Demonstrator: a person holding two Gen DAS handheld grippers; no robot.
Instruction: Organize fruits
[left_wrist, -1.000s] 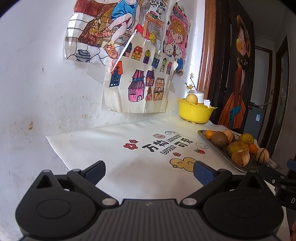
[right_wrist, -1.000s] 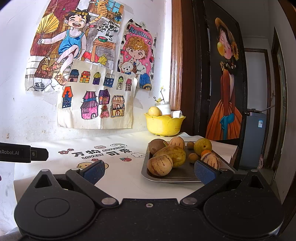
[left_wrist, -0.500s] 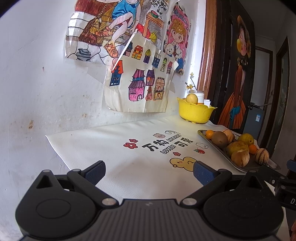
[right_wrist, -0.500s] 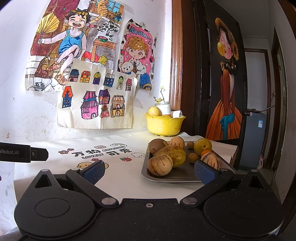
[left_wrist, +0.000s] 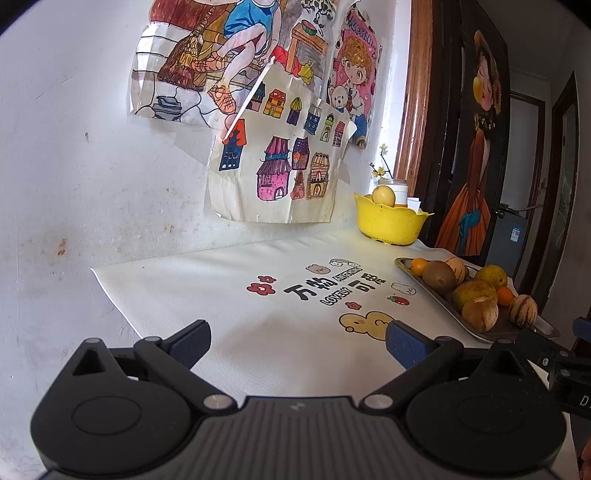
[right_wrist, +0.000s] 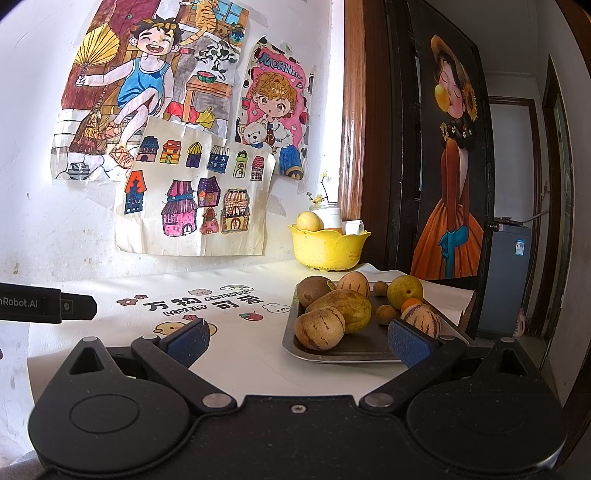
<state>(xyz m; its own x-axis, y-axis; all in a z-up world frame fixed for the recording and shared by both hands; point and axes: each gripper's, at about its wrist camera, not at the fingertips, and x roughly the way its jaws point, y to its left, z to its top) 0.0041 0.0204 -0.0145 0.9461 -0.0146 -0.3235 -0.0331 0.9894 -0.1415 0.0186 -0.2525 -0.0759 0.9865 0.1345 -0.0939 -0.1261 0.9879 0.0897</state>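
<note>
I am holding both hand-held grippers spread and empty, the right hand-held gripper (right_wrist: 297, 338) facing the fruit tray (right_wrist: 332, 354), the left hand-held gripper (left_wrist: 297, 338) waiting over bare counter (left_wrist: 221, 295).

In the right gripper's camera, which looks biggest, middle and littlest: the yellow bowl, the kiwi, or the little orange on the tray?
1. yellow bowl, biggest, even though it stands farthest back.
2. kiwi.
3. little orange, smallest; it is partly hidden behind a striped fruit.

Jar (right_wrist: 327, 216) half hidden behind yellow bowl (right_wrist: 327, 249)
</note>
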